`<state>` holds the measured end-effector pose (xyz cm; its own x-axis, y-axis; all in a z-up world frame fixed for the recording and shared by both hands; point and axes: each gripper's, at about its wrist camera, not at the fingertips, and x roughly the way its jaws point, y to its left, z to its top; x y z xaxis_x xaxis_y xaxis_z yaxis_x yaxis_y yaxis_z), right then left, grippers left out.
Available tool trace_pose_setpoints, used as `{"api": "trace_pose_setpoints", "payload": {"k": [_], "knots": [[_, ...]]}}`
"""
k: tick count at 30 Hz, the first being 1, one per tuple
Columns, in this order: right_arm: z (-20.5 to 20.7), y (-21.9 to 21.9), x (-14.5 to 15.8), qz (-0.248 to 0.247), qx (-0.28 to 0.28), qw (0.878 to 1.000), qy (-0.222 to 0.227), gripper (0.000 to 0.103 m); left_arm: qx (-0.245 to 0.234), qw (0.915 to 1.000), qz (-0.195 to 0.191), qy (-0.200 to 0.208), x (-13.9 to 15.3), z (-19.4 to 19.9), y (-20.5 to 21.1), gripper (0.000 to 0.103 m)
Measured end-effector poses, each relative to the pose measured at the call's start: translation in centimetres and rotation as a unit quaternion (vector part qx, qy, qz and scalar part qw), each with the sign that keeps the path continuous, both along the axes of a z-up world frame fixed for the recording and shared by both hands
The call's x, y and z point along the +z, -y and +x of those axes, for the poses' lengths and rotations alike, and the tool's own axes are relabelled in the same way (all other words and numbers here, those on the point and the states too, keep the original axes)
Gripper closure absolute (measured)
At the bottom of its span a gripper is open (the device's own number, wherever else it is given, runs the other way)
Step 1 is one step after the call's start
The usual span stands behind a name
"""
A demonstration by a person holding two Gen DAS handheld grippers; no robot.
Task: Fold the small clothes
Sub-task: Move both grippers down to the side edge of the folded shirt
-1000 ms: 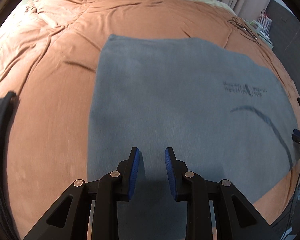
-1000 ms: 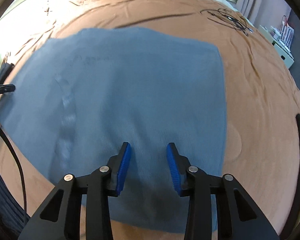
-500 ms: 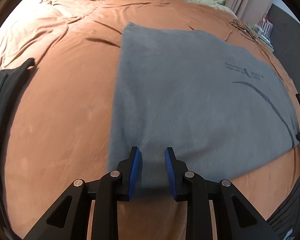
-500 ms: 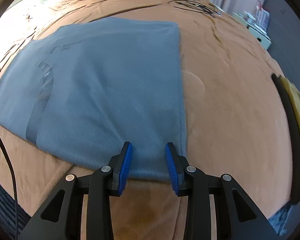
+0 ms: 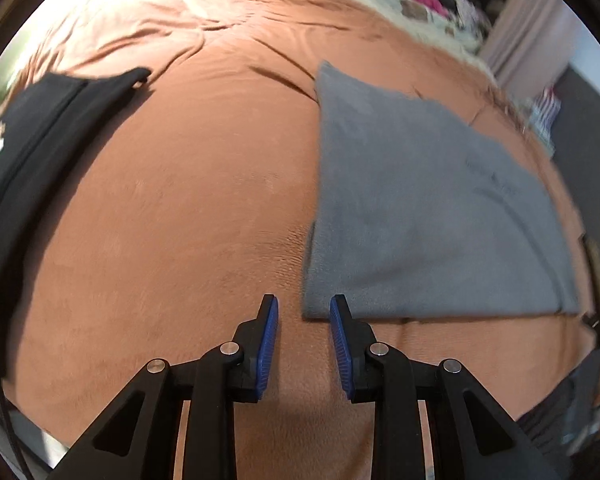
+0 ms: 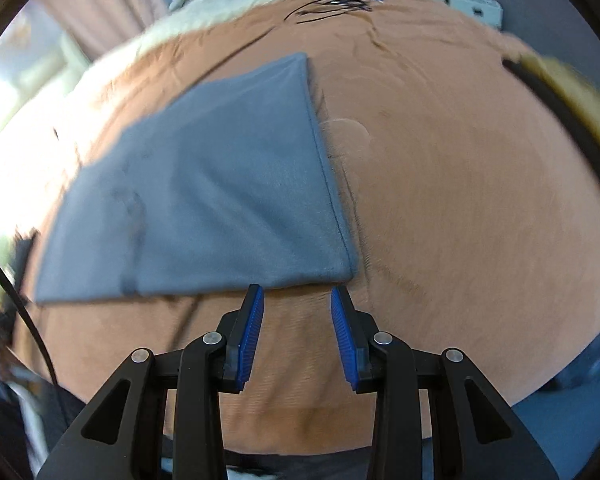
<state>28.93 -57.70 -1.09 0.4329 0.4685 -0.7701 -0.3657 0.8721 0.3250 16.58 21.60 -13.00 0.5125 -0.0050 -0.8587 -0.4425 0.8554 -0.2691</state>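
Note:
A grey garment (image 5: pixel 420 208) lies flat on the orange-brown bedspread (image 5: pixel 188 208). It also shows in the right wrist view (image 6: pixel 228 184). My left gripper (image 5: pixel 304 308) is open and empty, hovering just at the garment's near left corner. My right gripper (image 6: pixel 298 298) is open and empty, just short of the garment's near right corner. Both have blue pads and nothing between them.
A black garment (image 5: pixel 32 144) lies at the left of the bed in the left wrist view. A black and yellow object (image 6: pixel 560 92) lies at the bed's right edge. A tangle of black cable (image 6: pixel 332 4) lies at the far side.
Both grippers have pulled back off the grey garment toward its near edge. The left now sits at the near left corner, the right at the near right corner.

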Motion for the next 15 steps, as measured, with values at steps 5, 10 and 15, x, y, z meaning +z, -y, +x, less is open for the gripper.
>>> {"api": "trace_pose_setpoints", "payload": {"k": [5, 10, 15], "knots": [[-0.1, 2.0, -1.2, 0.091, -0.020, 0.995, -0.029, 0.049, 0.028, 0.9968, -0.067, 0.034, -0.4, -0.5, -1.3, 0.062], [-0.1, 2.9, -2.3, 0.152, -0.019, 0.987, -0.049, 0.049, 0.043, 0.9907, -0.123, 0.039, -2.2, 0.2, -1.5, 0.062], [0.9, 4.2, -4.7, 0.211, -0.037, 0.973, -0.087, 0.049, 0.052, 0.9864, -0.150, 0.042, -3.2, 0.8, -1.6, 0.062]]}}
